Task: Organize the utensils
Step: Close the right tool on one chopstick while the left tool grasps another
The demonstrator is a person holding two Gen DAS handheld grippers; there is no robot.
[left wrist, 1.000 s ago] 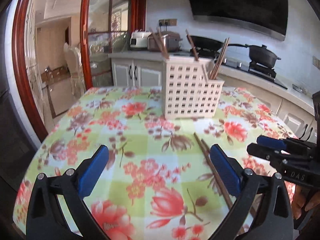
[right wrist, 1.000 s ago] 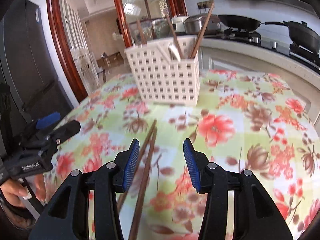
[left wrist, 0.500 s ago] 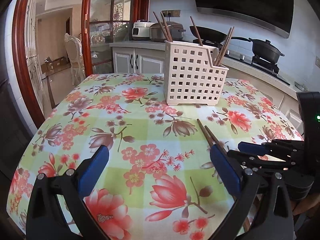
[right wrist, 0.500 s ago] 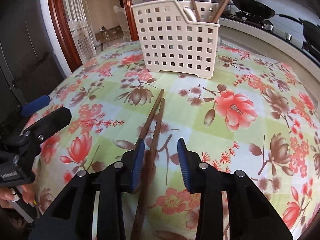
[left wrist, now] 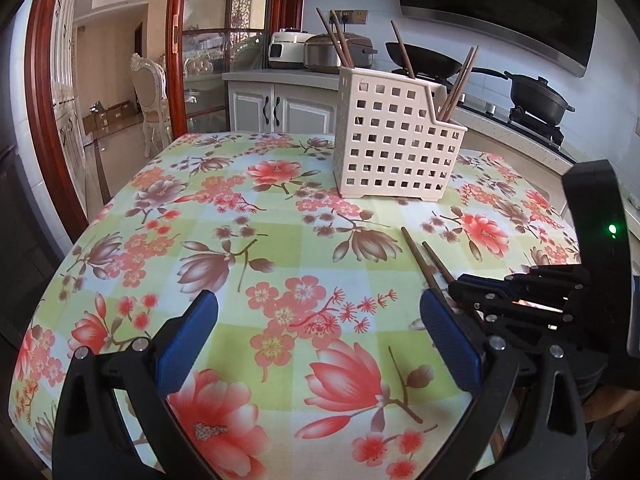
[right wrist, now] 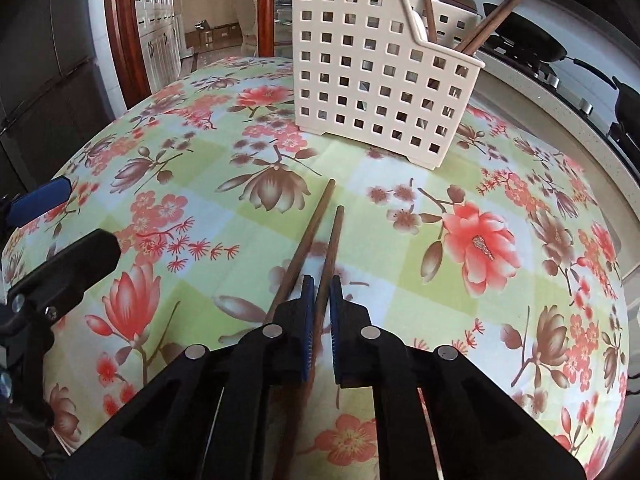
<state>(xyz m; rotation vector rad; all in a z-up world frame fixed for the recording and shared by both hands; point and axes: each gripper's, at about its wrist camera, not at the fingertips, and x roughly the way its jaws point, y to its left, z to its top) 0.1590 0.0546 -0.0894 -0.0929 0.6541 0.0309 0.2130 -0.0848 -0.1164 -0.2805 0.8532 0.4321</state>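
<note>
Two chopsticks (right wrist: 320, 240) on table (right wrist: 400, 208), long axes running straight ahead of right claw (right wrist: 320, 300) toward basket (right wrist: 376, 76) beyond. Just closed on right-hand stick; left-hand one just outside left pad. Left claw (left wrist: 320, 336) gaping, empty, well left of sticks. Right nearer.

Support surface: table (left wrist: 256, 240), covered by a floral checked cloth.
I see a cream perforated utensil basket (left wrist: 394, 148) standing on it, with two brown chopsticks (right wrist: 316, 236) lying near it.
</note>
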